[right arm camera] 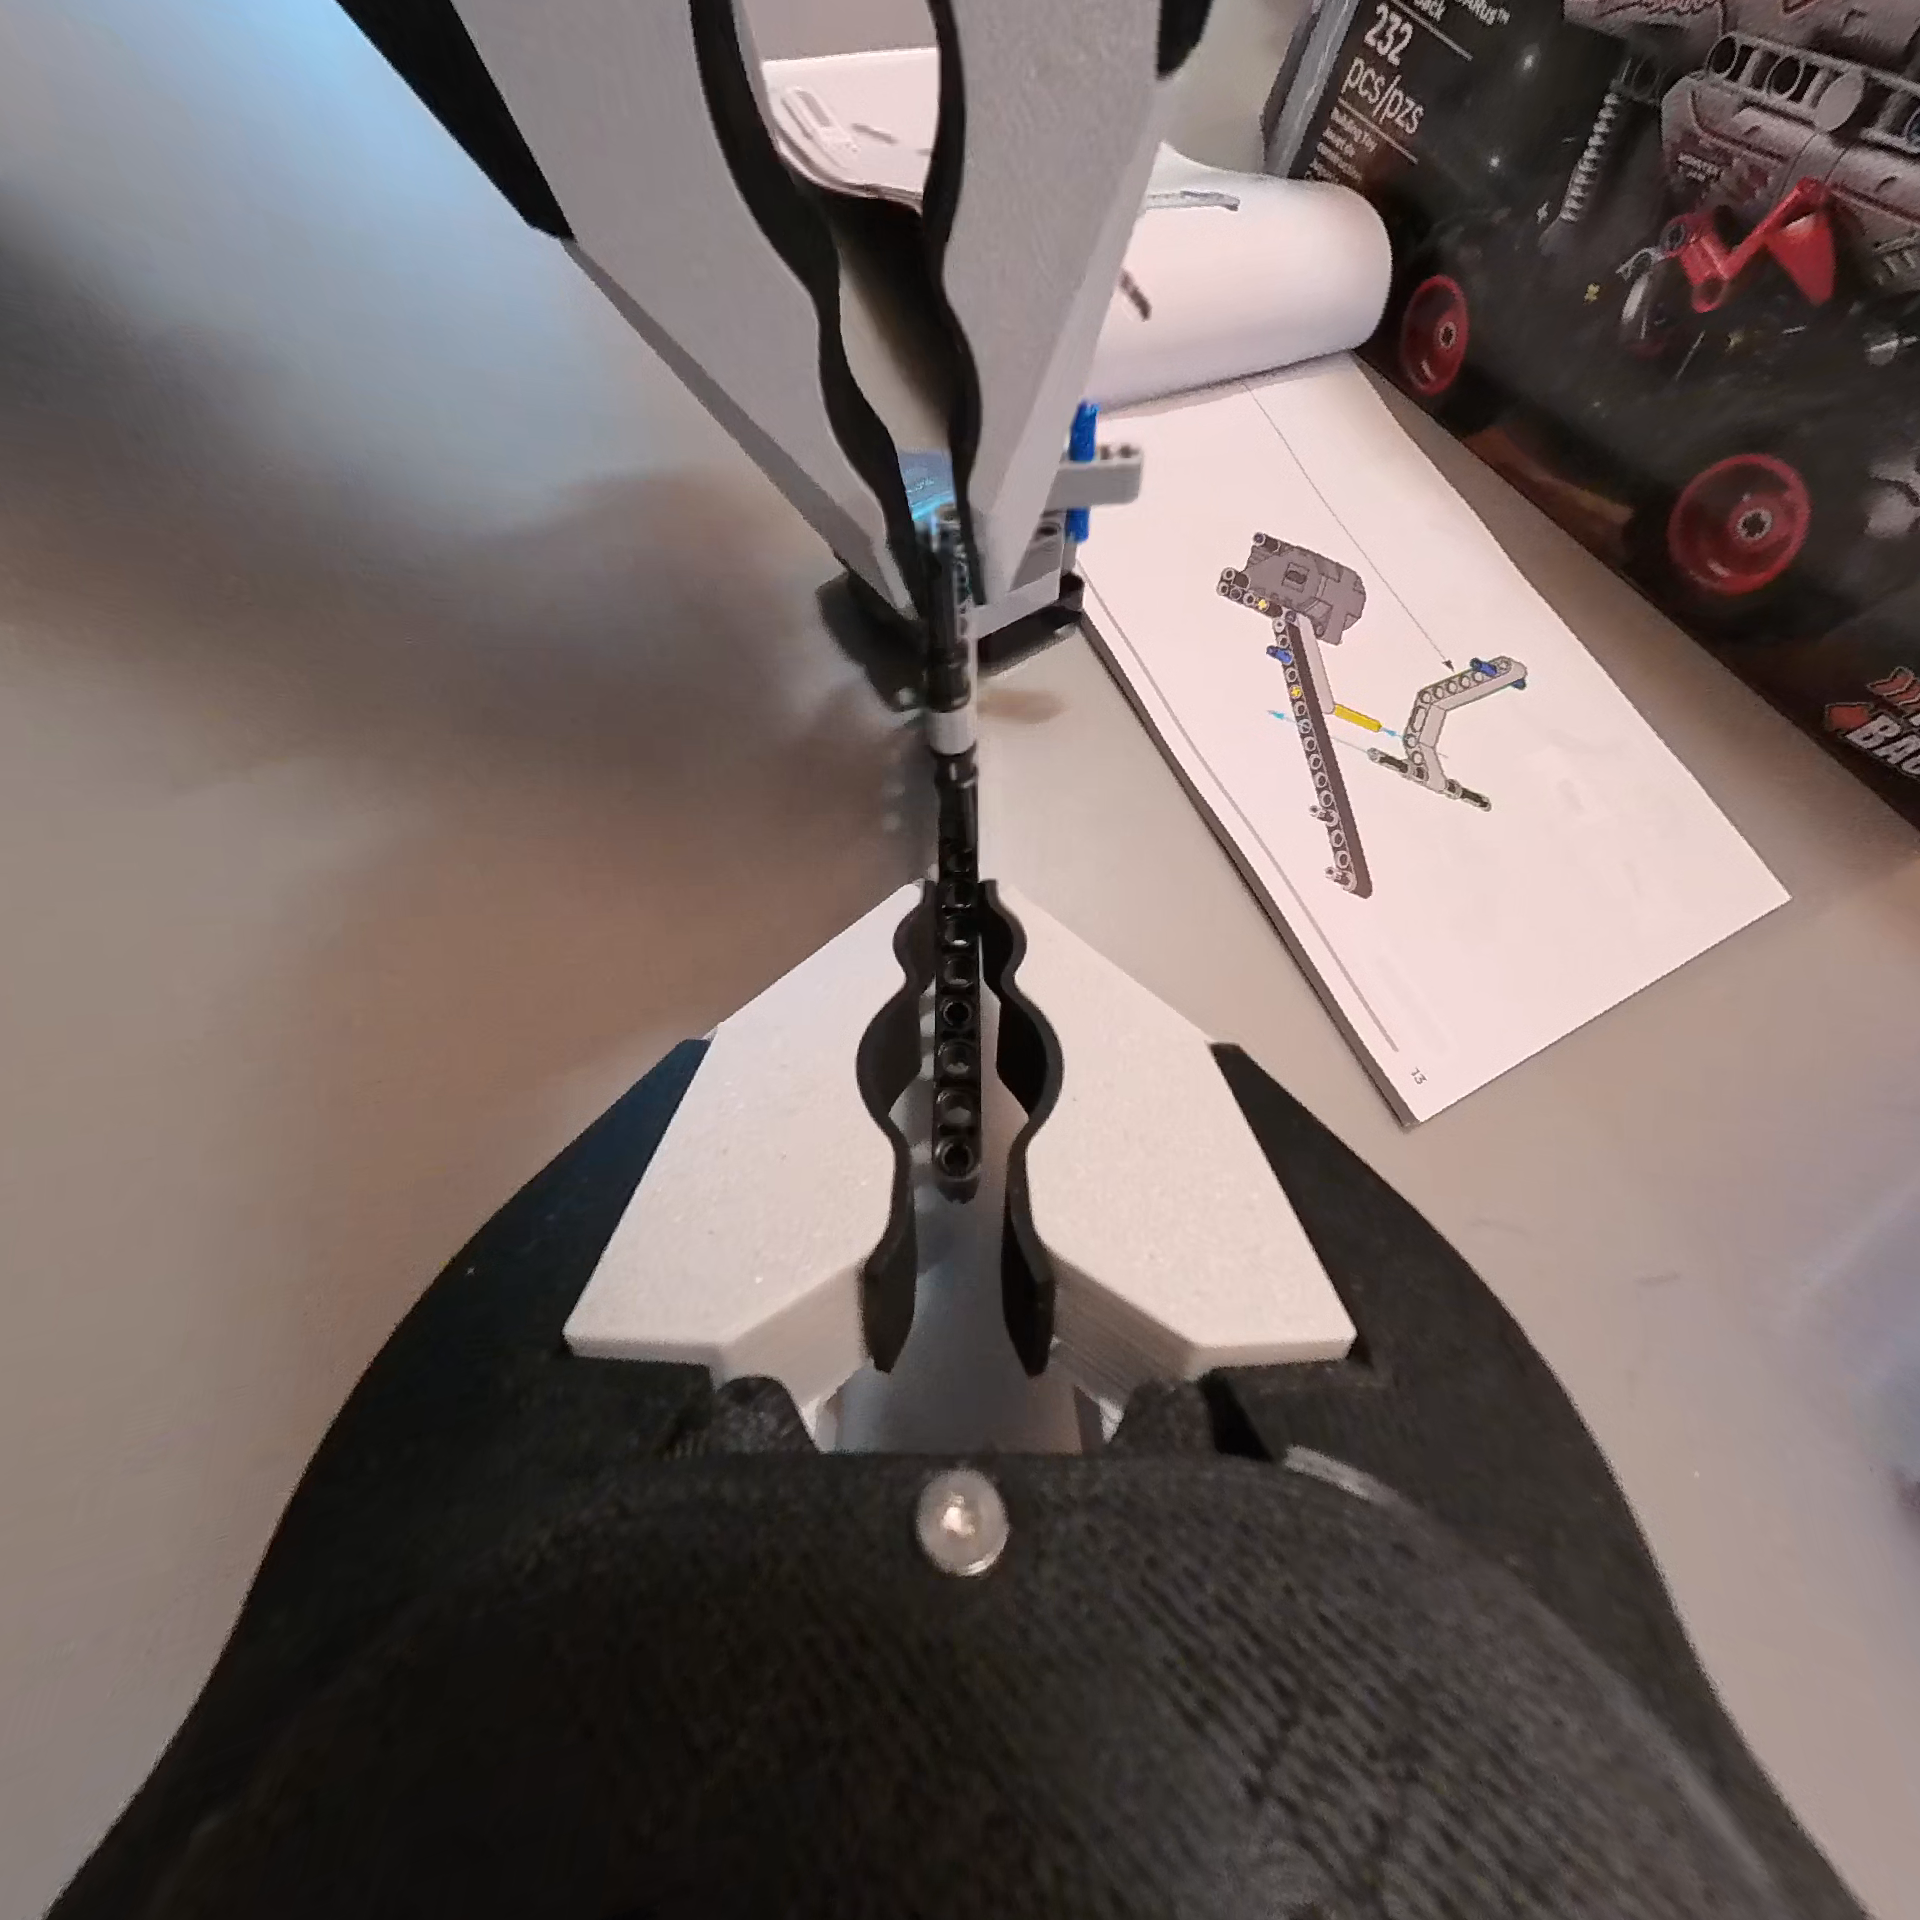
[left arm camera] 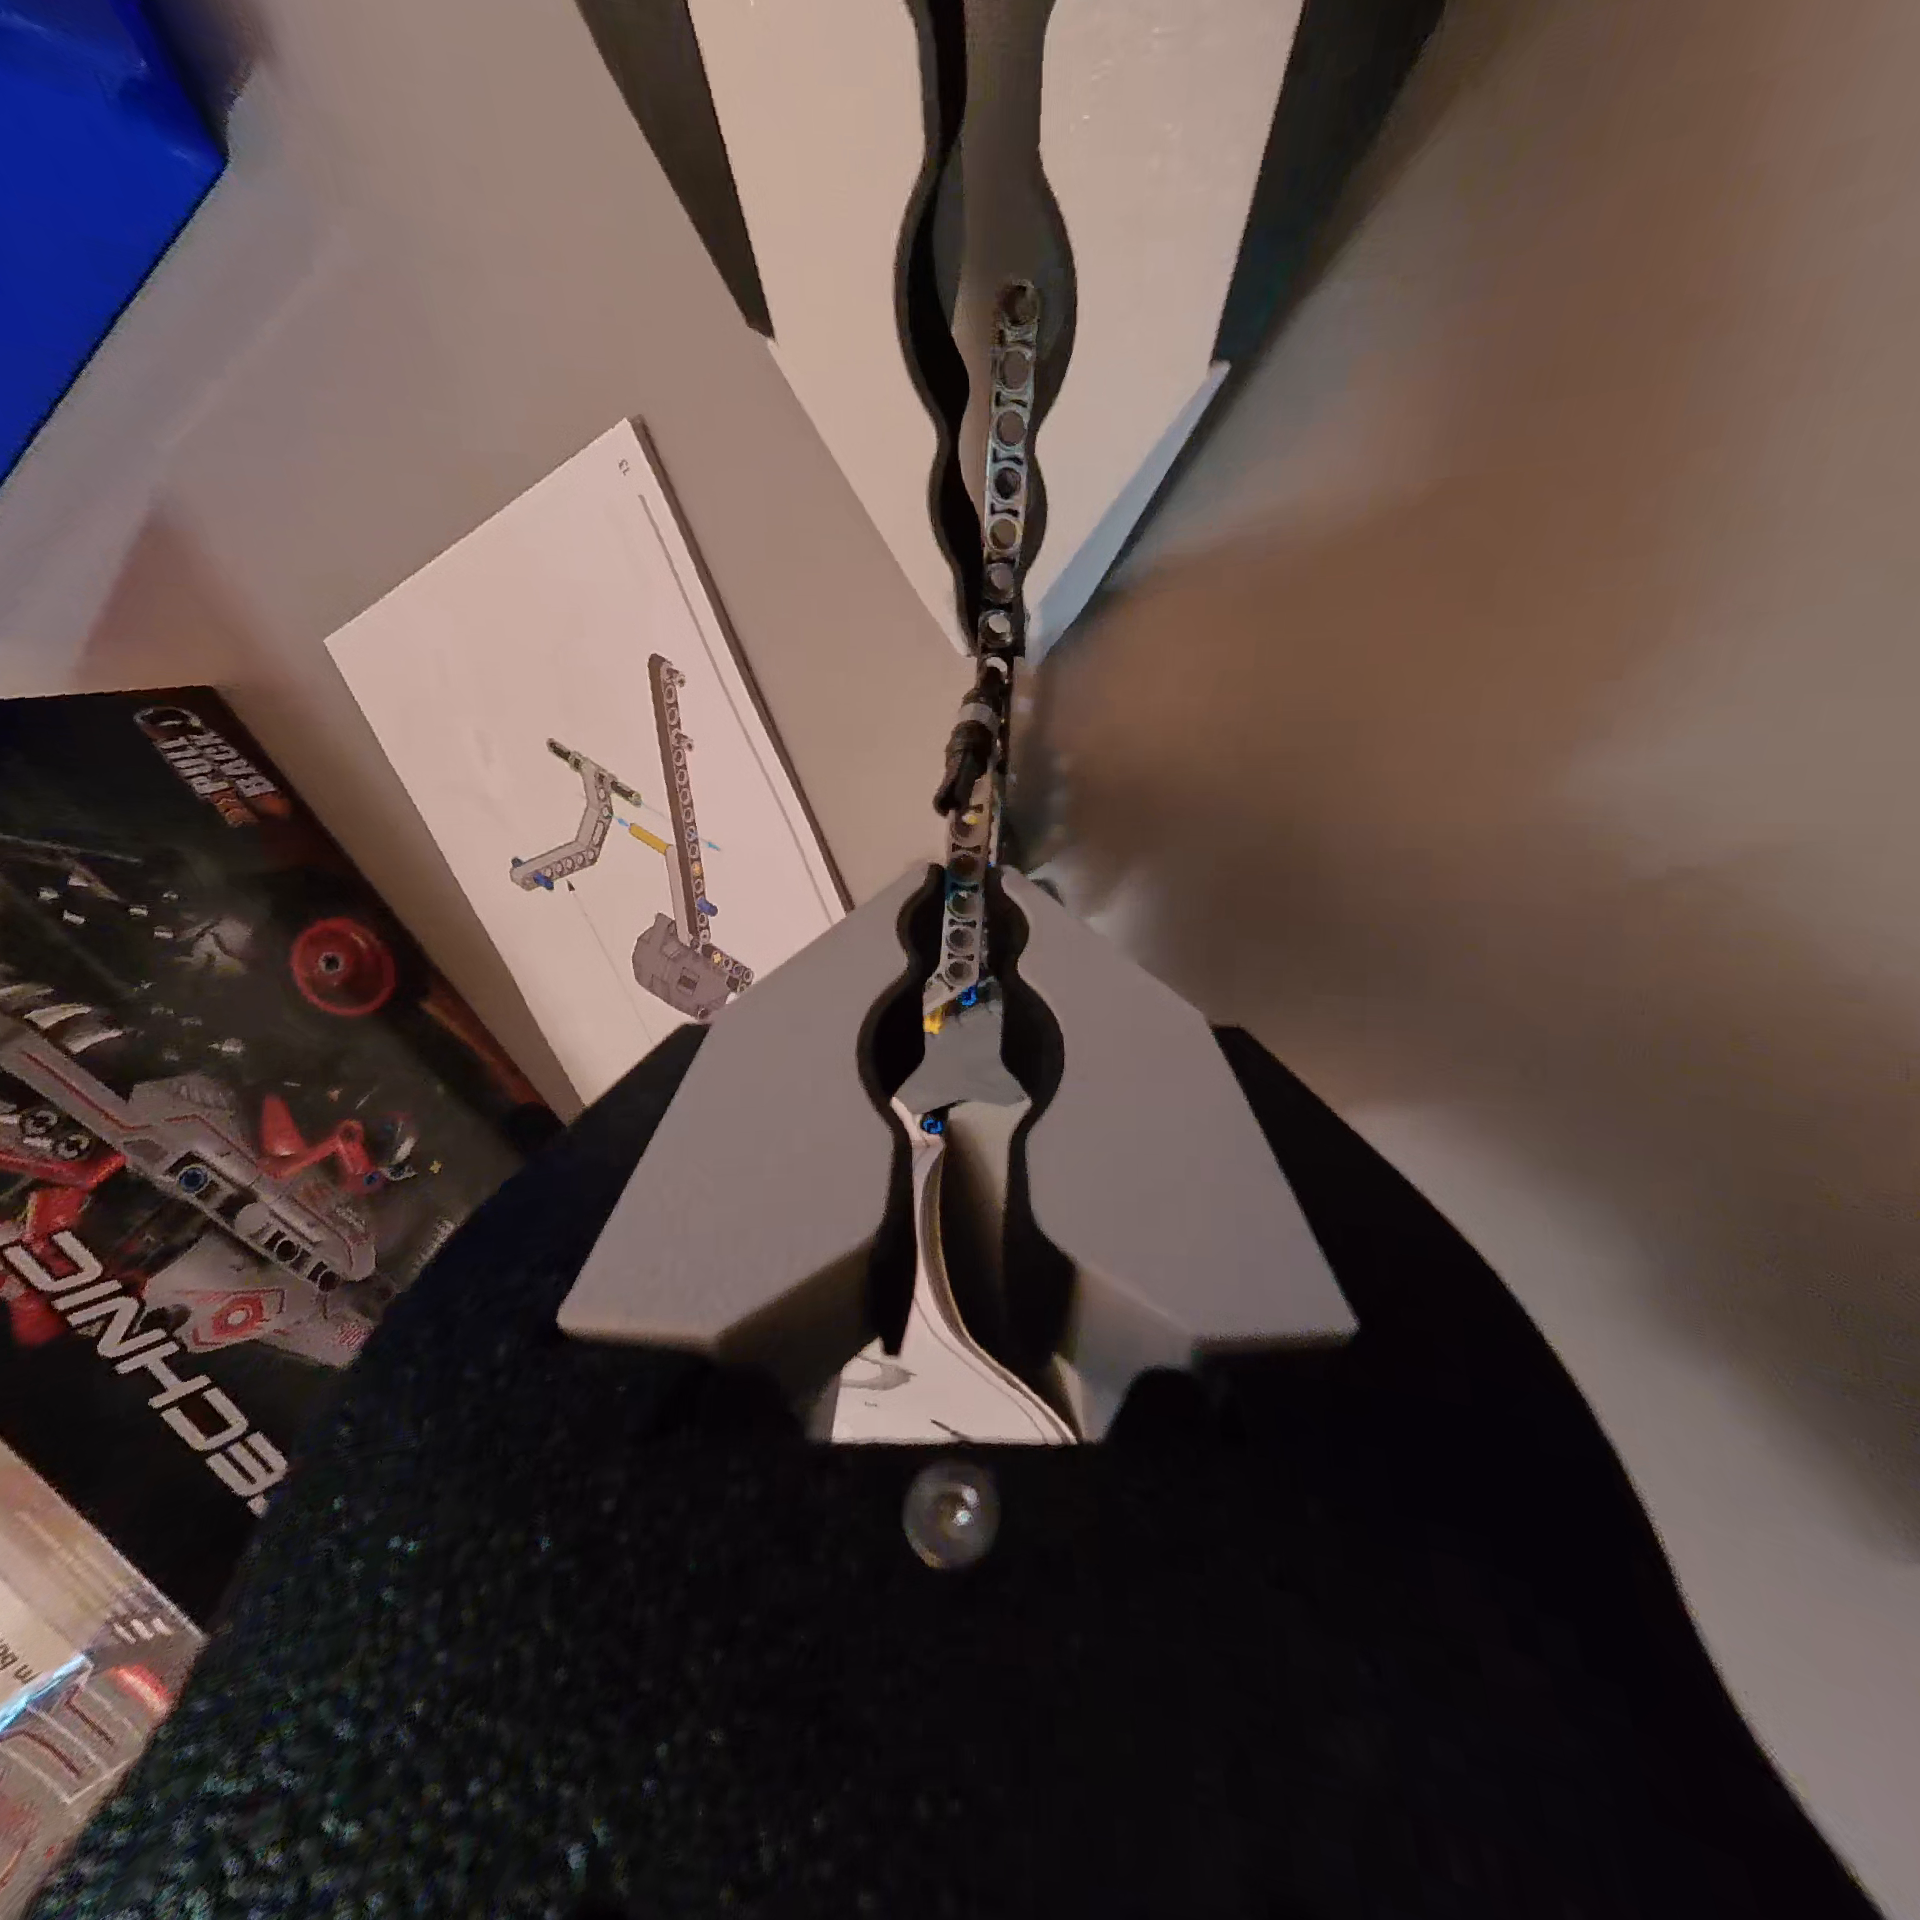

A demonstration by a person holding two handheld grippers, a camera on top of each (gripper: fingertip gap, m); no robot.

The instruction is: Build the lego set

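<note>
A long grey holed beam [left arm camera: 1003,457] runs straight between my two grippers, which face each other tip to tip. My left gripper [left arm camera: 961,883] is shut on the beam's near end, where a grey block with blue and yellow pins [left arm camera: 961,1049] sits between the fingers. A black axle with a grey bushing [left arm camera: 964,743] crosses the beam at mid length. My right gripper [right arm camera: 956,904] is shut on the other end of the beam [right arm camera: 956,1029]. The left gripper [right arm camera: 935,613] comes in from above in the right wrist view, and the axle [right arm camera: 951,727] lies between the two.
An open instruction booklet [right arm camera: 1403,748] lies on the pale table, also in the left wrist view [left arm camera: 582,727]. The dark set box [right arm camera: 1662,260] stands behind it [left arm camera: 177,1039]. A blue box [left arm camera: 83,208] is at far left. A clear bag [left arm camera: 62,1683] is at lower left. The grippers' ends are close to 5 cm from one another.
</note>
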